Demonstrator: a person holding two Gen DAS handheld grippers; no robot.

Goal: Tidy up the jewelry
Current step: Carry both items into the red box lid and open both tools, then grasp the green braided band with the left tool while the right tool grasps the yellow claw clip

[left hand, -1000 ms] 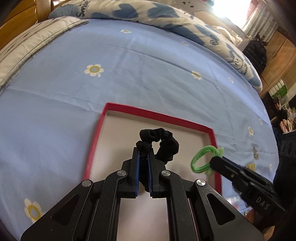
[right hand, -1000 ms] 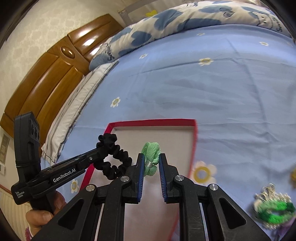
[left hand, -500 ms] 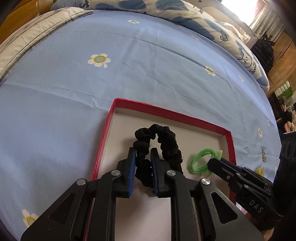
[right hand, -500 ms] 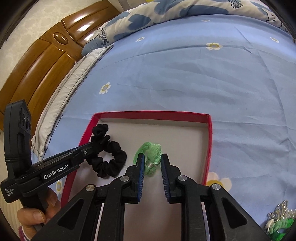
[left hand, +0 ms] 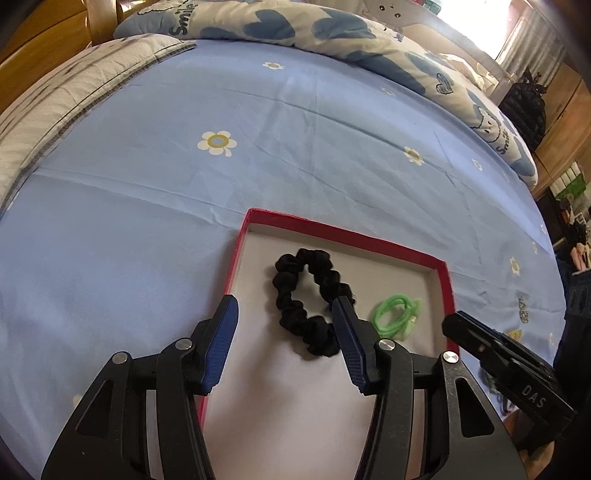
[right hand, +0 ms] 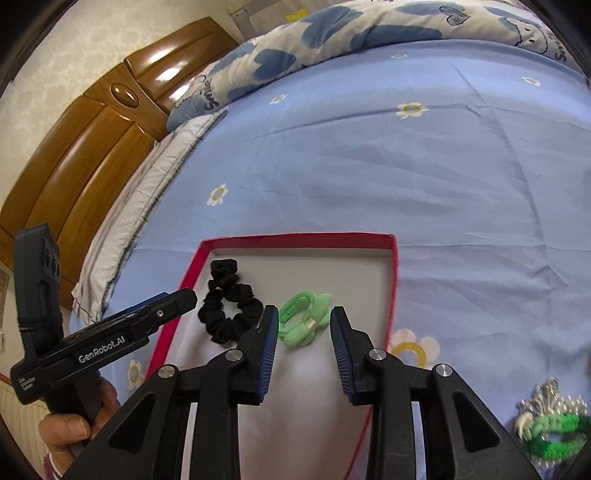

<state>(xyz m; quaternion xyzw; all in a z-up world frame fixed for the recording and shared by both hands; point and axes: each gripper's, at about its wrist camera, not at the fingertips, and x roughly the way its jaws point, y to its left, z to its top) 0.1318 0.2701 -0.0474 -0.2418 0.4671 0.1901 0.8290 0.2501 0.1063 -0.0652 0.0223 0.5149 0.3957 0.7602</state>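
A shallow red-rimmed tray with a pale floor lies on the blue bedsheet. A black scrunchie rests on the tray floor, free of any grip. Beside it lies a light green hair tie. My left gripper hovers over the scrunchie, its jaws opening and its pads clear of the fabric. My right gripper stands over the green tie with jaws opening, and its pads do not press on the tie. Each gripper shows from the side in the other's view.
A pile of jewelry with a dark green scrunchie and silver pieces lies on the sheet right of the tray. A patterned duvet and a wooden headboard bound the far side. A hand holds the left gripper's handle.
Both grippers lowered their items into the tray and spread their jaws. The black scrunchie and the green hair tie now lie loose on the tray floor.
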